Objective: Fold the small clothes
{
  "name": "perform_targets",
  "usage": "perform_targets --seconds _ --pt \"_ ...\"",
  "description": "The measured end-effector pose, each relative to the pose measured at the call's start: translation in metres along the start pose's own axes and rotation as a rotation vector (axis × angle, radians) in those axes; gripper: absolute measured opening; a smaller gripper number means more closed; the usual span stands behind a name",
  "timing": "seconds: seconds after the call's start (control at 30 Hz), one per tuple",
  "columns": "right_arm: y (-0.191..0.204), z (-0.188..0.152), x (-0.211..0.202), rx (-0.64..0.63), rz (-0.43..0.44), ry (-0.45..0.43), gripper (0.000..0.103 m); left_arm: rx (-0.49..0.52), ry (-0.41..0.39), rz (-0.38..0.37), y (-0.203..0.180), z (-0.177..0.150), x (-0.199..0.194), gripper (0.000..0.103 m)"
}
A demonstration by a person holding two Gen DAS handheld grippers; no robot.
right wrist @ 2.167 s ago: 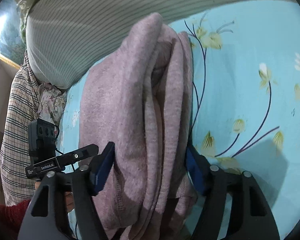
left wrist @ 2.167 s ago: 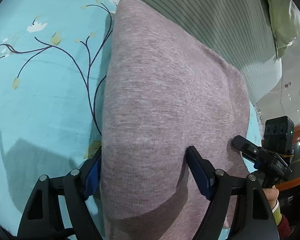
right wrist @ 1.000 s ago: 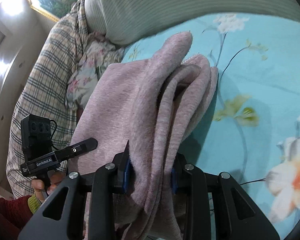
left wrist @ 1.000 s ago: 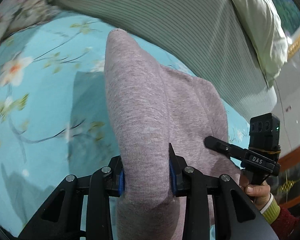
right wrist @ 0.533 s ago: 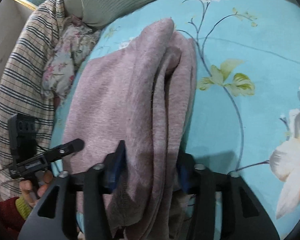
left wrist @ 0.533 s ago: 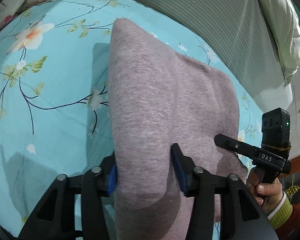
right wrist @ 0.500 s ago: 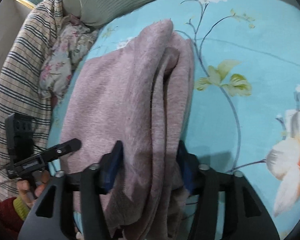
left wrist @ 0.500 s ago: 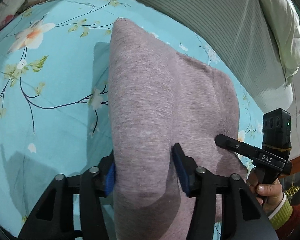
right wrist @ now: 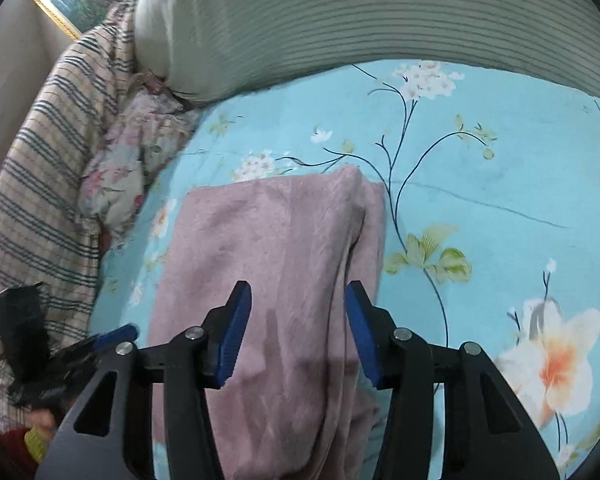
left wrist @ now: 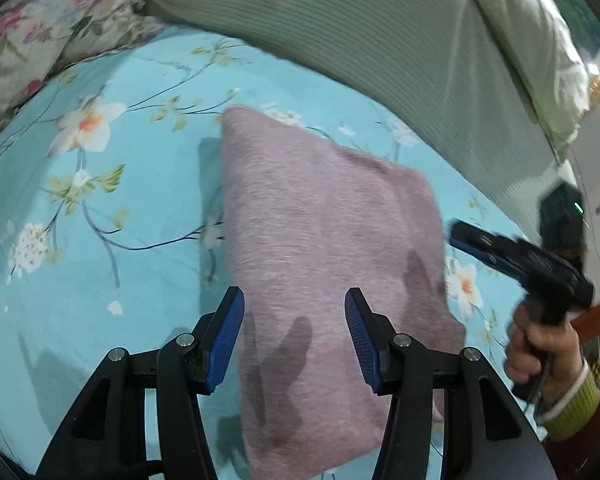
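Note:
A folded mauve knit garment (left wrist: 324, 248) lies flat on the turquoise floral bedsheet (left wrist: 100, 208). My left gripper (left wrist: 294, 332) is open and empty, its blue pads a little above the garment's near end. In the right wrist view the same garment (right wrist: 268, 248) shows its stacked folded layers along its right edge. My right gripper (right wrist: 298, 332) is open and empty above its near end. The right gripper also shows at the right of the left wrist view (left wrist: 520, 256), held in a hand; the left gripper shows blurred at the lower left of the right wrist view (right wrist: 60, 352).
A large green striped cushion (left wrist: 360, 28) lies along the far side of the bed. A floral pillow (left wrist: 32, 28) sits at the far left. In the right wrist view a plaid blanket (right wrist: 44, 168) and floral pillow (right wrist: 132, 152) lie at the left.
Both grippers were shut on the garment a second ago; they have opened, let it go and pulled back. The garment now lies flat on the sheet.

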State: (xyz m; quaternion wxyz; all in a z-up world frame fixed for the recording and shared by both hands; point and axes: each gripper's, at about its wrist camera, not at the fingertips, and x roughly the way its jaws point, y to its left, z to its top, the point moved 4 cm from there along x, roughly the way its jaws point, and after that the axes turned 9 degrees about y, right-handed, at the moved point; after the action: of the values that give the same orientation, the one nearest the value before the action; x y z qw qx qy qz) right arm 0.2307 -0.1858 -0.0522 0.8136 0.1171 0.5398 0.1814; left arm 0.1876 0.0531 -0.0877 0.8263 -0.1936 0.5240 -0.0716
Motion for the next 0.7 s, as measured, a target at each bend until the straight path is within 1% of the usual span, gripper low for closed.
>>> perform_targets --seconds 0.03,0.07,0.1,0.13,0.17,0.23,0.27,0.33,0.4,0.43,0.5,0.57,0.63,0.7 --pt "-0.002 0.003 0.006 0.009 -0.005 0.012 0.046 0.008 0.000 -0.005 -0.004 0.001 0.001 0.052" --pt "-0.004 0.006 0.012 0.024 0.013 0.026 0.029 0.019 0.001 -0.016 -0.008 0.000 0.002 0.051" --pt "-0.006 0.007 0.015 0.034 0.030 0.038 0.019 0.026 0.003 -0.023 -0.013 0.003 0.006 0.049" --pt "-0.007 0.011 0.019 0.039 0.042 0.055 0.010 0.035 0.007 -0.032 -0.016 0.002 0.007 0.048" --pt "-0.005 0.013 0.018 0.031 0.044 0.054 0.010 0.046 0.014 -0.042 -0.018 0.001 0.010 0.048" --pt "0.005 0.021 0.008 -0.008 0.072 0.018 0.010 0.064 0.037 -0.052 -0.022 0.000 0.018 0.043" --pt "0.012 0.027 -0.002 -0.034 0.087 -0.011 0.010 0.074 0.050 -0.053 -0.024 0.000 0.022 0.042" --pt "0.014 0.036 -0.005 -0.047 0.060 -0.024 0.010 0.084 0.053 -0.052 -0.026 -0.002 0.023 0.042" --pt "0.003 0.041 0.006 -0.021 0.033 0.001 0.010 0.084 0.057 -0.055 -0.027 0.000 0.027 0.042" --pt "-0.007 0.040 0.017 0.004 0.016 0.033 0.010 0.081 0.063 -0.057 -0.027 0.000 0.030 0.042" --pt "-0.023 0.034 0.033 0.050 0.024 0.080 0.010 0.080 0.080 -0.057 -0.026 0.000 0.037 0.042" --pt "-0.034 0.026 0.042 0.084 0.044 0.090 0.010 0.093 0.098 -0.044 -0.026 -0.002 0.043 0.042" --pt "-0.041 0.022 0.045 0.112 0.071 0.083 0.011 0.111 0.107 -0.029 -0.026 -0.005 0.047 0.042" --pt "-0.044 0.021 0.046 0.131 0.081 0.079 0.015 0.119 0.114 -0.023 -0.025 -0.007 0.049 0.043"
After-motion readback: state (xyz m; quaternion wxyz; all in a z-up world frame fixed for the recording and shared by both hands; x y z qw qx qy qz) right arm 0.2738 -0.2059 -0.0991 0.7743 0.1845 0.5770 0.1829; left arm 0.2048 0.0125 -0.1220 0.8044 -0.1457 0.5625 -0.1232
